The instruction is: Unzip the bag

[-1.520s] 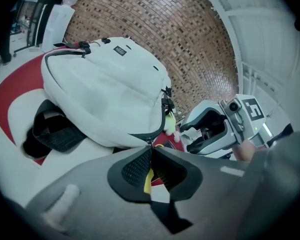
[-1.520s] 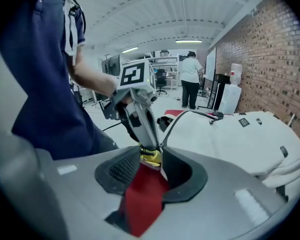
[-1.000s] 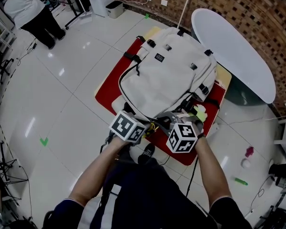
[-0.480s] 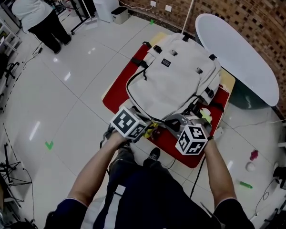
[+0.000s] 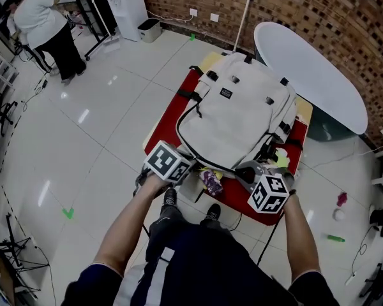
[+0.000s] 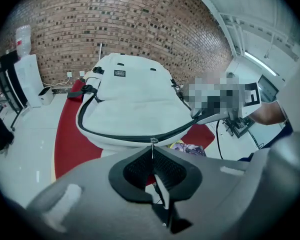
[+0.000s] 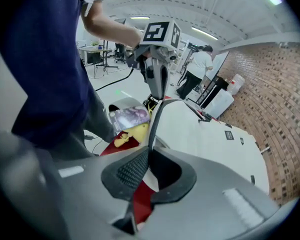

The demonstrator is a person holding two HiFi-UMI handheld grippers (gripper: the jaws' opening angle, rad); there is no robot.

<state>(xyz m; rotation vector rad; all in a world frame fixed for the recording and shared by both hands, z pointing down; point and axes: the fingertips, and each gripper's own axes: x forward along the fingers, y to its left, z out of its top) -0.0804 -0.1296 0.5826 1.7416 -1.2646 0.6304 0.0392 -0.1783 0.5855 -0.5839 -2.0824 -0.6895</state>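
A cream backpack point(image 5: 239, 116) with a black zipper lies on a red-covered table point(image 5: 169, 116). My left gripper point(image 5: 190, 167) is at the bag's near left corner, shut on the small metal zipper pull point(image 6: 151, 145), which stands up between its pads. At the near right corner, my right gripper point(image 5: 244, 170) is shut on the bag's black zipper edge point(image 7: 153, 121). The zipper line point(image 6: 125, 136) runs along the bag's near rim between the two grippers. A gap shows under that rim, with a purple packet point(image 5: 210, 182) and a yellow toy point(image 7: 126, 136) in it.
A white oval table point(image 5: 309, 69) stands to the right of the bag, against a brick wall. A person point(image 5: 46, 32) stands far left near a white dispenser point(image 5: 131, 4). Small coloured objects point(image 5: 337, 199) lie on the tiled floor at right.
The two grippers have drawn apart along the bag's near rim, the right one moving right. The purple packet now shows between them. The camera has shifted.
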